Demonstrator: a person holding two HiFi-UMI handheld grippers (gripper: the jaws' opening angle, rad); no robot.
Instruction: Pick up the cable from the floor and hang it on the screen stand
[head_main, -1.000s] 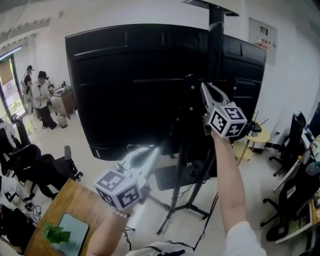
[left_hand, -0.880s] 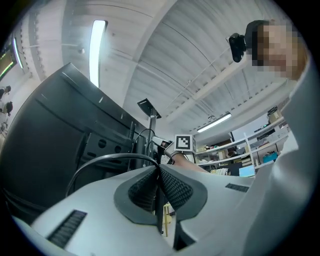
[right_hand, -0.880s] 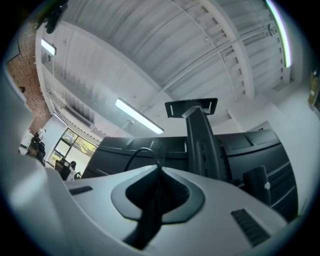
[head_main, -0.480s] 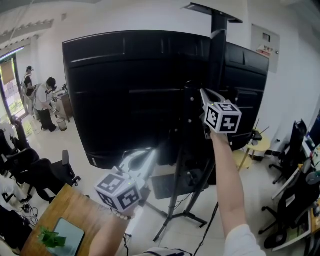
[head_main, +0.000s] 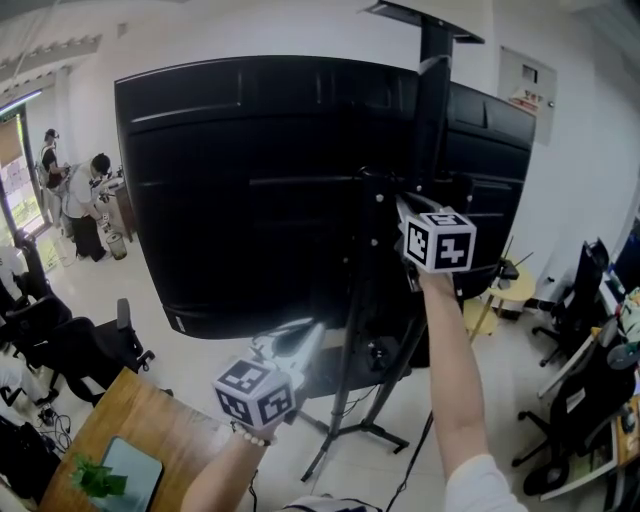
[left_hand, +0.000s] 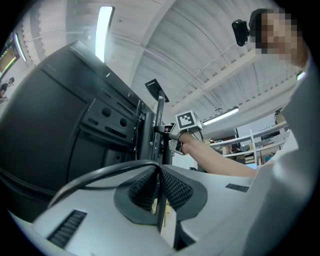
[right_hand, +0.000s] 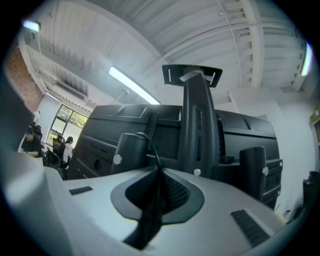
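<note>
The big black screen (head_main: 250, 180) shows its back, mounted on a dark stand pole (head_main: 432, 110) with tripod legs (head_main: 345, 420). My right gripper (head_main: 402, 203) is raised at the pole's bracket. In the right gripper view it (right_hand: 159, 172) is shut on a thin black cable (right_hand: 150, 150) that arcs up over a black bracket knob (right_hand: 131, 150) beside the pole (right_hand: 199, 125). My left gripper (head_main: 312, 332) hangs lower, in front of the screen's bottom edge. In the left gripper view it (left_hand: 159, 167) is shut on the same cable (left_hand: 100, 172), which curves away to the lower left.
A wooden table (head_main: 130, 420) with a tablet and a green plant is at the bottom left. Office chairs (head_main: 70, 340) stand on the left and others (head_main: 580, 290) on the right. A small yellow round table (head_main: 505, 275) is behind the stand. People (head_main: 85, 195) stand far left.
My left gripper has sunk and shifted right with the cable. My right gripper has turned and moved a little left and down at the stand, still gripping the cable.
</note>
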